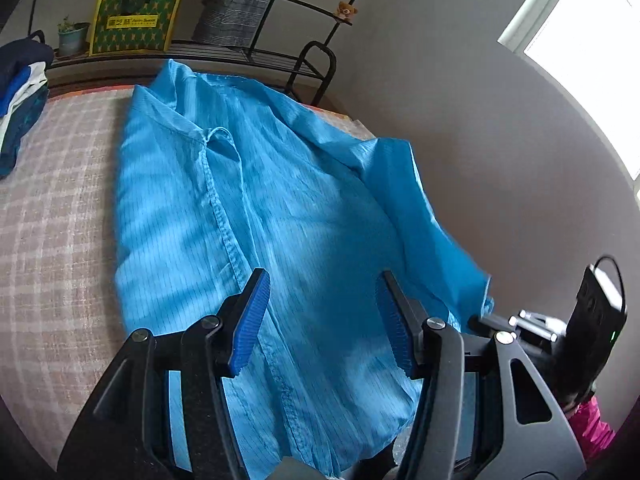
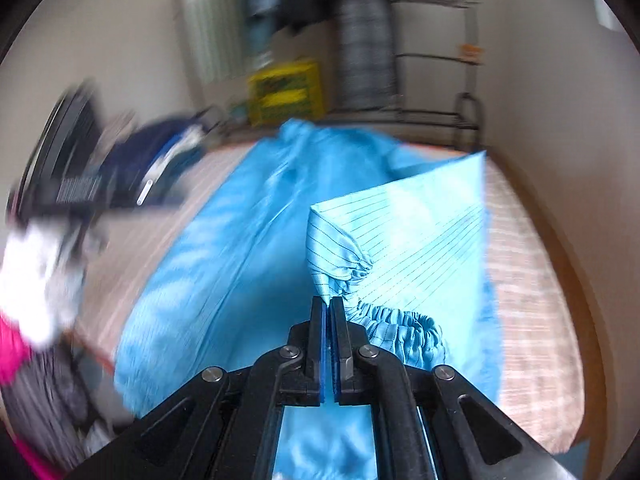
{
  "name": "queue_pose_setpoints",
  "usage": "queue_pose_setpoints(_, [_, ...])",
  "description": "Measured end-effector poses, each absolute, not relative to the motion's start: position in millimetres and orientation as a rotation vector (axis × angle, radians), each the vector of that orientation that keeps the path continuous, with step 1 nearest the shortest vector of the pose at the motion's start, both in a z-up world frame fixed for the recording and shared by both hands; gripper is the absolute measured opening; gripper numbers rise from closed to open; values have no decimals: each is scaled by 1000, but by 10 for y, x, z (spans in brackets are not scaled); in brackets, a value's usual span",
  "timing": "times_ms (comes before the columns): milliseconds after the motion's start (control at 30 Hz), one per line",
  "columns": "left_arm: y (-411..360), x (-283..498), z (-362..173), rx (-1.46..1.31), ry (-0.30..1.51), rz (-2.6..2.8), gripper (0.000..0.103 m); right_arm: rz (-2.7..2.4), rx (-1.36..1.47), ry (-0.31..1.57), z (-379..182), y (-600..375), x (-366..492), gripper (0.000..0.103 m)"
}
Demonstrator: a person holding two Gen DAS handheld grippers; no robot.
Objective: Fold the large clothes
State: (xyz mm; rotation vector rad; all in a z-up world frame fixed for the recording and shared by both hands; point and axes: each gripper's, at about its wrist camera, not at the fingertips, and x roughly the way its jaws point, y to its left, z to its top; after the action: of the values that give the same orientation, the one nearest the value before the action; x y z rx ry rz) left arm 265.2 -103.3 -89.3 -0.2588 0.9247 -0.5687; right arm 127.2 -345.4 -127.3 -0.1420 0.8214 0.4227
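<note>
Overhead, right claw (image 2: 330, 300) pinches blue garment's (image 2: 420, 240) gathered cuff (image 2: 394, 326).

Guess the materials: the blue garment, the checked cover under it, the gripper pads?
Blue garment: thin woven fabric, likely synthetic, slight sheen, fine dark pinstripes, gathered elastic cuff.
Checked cover: matte, coarse-woven cloth, probably cotton or a blend; pink and white plaid.
Gripper pads: blue, ribbed, matte, probably rubber or soft plastic; mounts are black hard plastic.
</note>
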Motion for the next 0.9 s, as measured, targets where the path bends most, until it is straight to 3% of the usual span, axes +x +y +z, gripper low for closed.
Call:
queue_pose_setpoints(167, [-919, 2660, -951, -264, 939, -538, 56, 599, -355, 964, -1753, -3160, 947, 0])
queue_pose_setpoints(333, [-956, 2640, -1148, -253, 999, -558, 56, 608, -402, 1034, -1870, -3369, 812, 0])
queue_pose_setpoints(600, [-1184, 2605, -1331, -243, 1062, -610, 56, 494, -458, 996, -1478, -3789, 608, 0])
queue_pose_setpoints(767, [-1384, 2581, -1387, -234, 1079, -643, 56, 351, -275, 926, -1252, -4332, 574, 1])
queue_pose_setpoints(833, [-1469, 2589, -1411, -226, 1090, -650, 56, 388, -219, 912, -1196, -4381, 540, 13])
queue_pose_setpoints(900, [-1542, 2610, -1432, -224, 1102, -654, 56, 470, -168, 889, -1136, -4362, 470, 39])
